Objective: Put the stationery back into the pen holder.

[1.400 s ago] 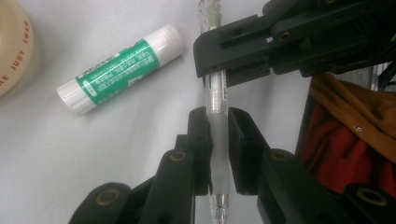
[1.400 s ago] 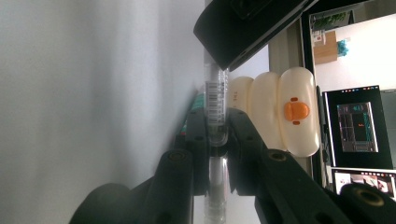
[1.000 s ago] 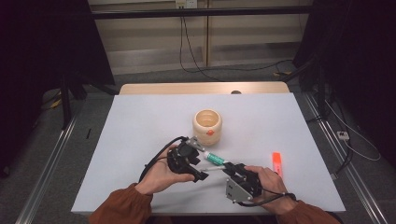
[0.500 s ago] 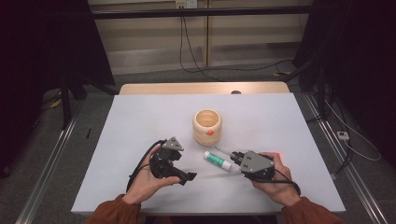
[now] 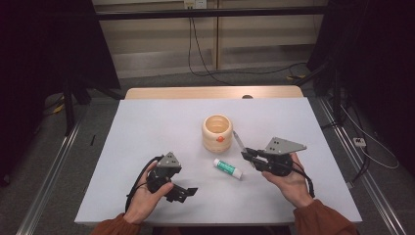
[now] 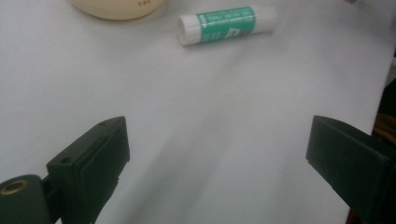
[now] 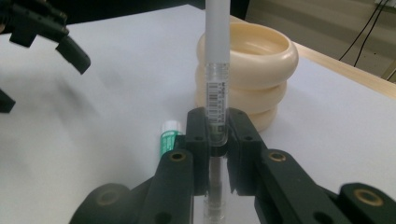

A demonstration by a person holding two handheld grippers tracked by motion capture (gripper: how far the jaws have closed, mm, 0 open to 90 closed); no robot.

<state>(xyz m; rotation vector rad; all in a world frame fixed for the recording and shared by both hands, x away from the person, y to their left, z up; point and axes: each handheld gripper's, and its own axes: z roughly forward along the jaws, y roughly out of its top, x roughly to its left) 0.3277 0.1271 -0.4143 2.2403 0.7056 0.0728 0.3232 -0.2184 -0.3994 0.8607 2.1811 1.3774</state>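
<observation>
Pinching a slim grey pen (image 7: 217, 70) between its two black jaws, the right gripper (image 5: 248, 154) hovers over the right half of the white table (image 5: 147, 127), nearer the near edge than the far one. In the right gripper view the pen stands straight up out of the jaws, its clear barcoded section just above the pads and its pale upper part crossing in front of the cream ribbed cup (image 7: 261, 60). In the high view the pen's tip points toward the far edge, just beside the cup's right side. The cup (image 5: 217, 132) stands upright around the middle of the table, with a small orange mark on its near wall.

A white-and-green glue stick (image 5: 228, 168) lies flat on the table between the two grippers, just toward the near edge from the cup and apart from it. The left gripper (image 5: 188, 192) sits low close to the near edge, left of centre; its jaws have just been opening and now stand wide apart with nothing but bare table between them. In the left gripper view the glue stick (image 6: 226, 24) lies well ahead of the jaws.
</observation>
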